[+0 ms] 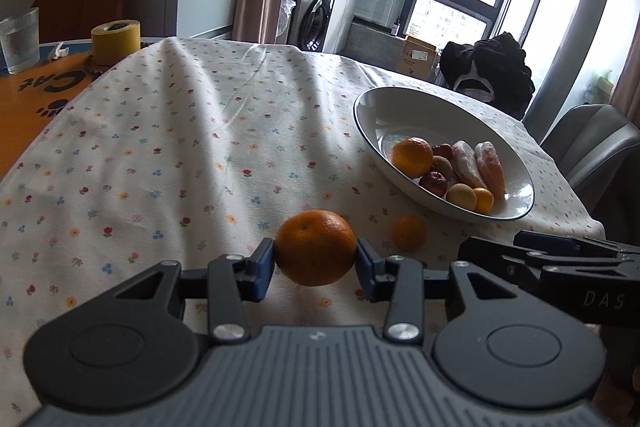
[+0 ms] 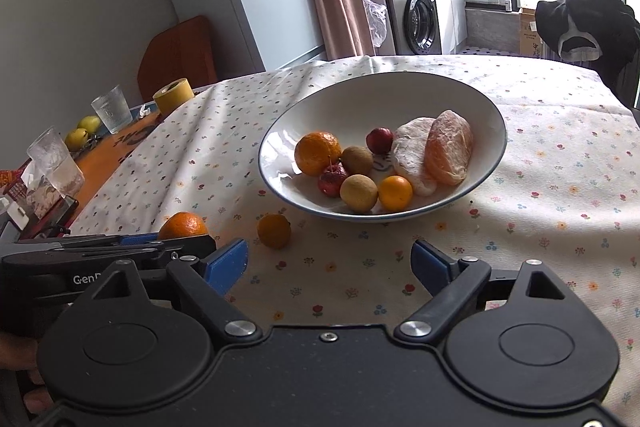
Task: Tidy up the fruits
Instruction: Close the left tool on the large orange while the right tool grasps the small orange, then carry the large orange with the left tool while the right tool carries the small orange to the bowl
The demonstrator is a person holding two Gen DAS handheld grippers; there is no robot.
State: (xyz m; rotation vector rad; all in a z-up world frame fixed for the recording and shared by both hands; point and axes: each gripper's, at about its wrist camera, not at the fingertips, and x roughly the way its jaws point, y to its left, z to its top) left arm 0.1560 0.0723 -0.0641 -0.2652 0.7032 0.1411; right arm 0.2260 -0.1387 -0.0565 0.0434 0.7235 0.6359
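Note:
My left gripper point(image 1: 316, 263) is shut on a large orange point(image 1: 315, 247), its blue pads pressing both sides, just above the flowered tablecloth. The same orange shows in the right wrist view point(image 2: 183, 225), partly hidden behind the left gripper. A small orange point(image 1: 409, 233) lies loose on the cloth, between the held orange and the white bowl point(image 1: 372, 107); it also shows in the right wrist view point(image 2: 274, 231). The bowl point(image 2: 360, 95) holds several fruits, among them an orange point(image 2: 318, 153) and peeled citrus pieces point(image 2: 448, 149). My right gripper point(image 2: 330, 261) is open and empty, in front of the bowl.
A yellow tape roll point(image 1: 116, 41) and a ribbed glass point(image 1: 19, 39) stand on the orange mat at the far left. Two green fruits point(image 2: 82, 131) and another glass point(image 2: 56, 163) sit there too. A chair with black clothes point(image 1: 488, 67) stands beyond the table.

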